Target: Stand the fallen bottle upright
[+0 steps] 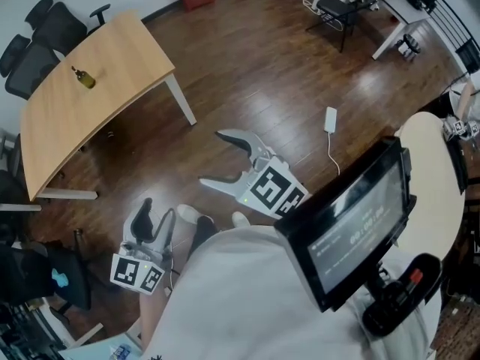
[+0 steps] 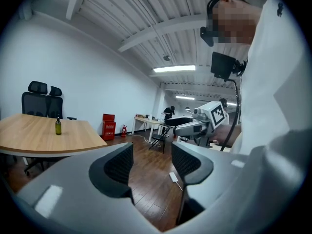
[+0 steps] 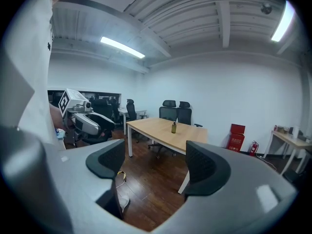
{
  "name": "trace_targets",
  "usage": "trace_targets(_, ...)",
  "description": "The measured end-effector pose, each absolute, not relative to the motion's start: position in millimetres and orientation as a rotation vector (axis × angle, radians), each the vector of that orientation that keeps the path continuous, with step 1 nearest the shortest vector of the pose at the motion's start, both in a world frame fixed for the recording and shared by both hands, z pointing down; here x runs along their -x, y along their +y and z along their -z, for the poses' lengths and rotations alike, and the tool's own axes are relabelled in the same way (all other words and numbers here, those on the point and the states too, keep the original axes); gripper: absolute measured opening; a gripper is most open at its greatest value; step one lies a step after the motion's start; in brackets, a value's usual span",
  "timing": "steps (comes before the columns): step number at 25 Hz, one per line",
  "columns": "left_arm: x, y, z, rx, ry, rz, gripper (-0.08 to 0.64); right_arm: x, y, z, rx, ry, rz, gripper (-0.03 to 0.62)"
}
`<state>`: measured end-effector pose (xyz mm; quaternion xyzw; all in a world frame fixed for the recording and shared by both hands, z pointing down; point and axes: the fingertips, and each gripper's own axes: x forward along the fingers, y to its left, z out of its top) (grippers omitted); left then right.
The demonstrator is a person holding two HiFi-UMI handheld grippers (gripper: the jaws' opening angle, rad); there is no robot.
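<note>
Left gripper (image 1: 155, 214), right gripper (image 1: 211, 157): jaws spread; one bottle (image 1: 84, 78) upright on one table (image 1: 112, 55)

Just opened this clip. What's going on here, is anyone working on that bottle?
Nothing is being handled at this moment. The person stands on the wood floor, away from the wooden table. The left gripper and the right gripper are both open and empty. The small greenish bottle stands upright on the table, with neither gripper near it.

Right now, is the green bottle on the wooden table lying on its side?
No, in the right gripper view the bottle stands upright on the table, neck pointing up.
</note>
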<state>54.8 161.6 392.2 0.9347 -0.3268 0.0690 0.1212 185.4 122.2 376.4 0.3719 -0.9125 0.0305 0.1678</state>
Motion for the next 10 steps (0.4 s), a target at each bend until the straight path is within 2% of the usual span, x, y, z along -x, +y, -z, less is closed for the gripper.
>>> trace_targets(10,-26.1,148.7,-401.7,-2.71,-0.951,-0.199,0.244,-161.0,108.7,-385.8,-1.045,-2.568,-0.108,0.394)
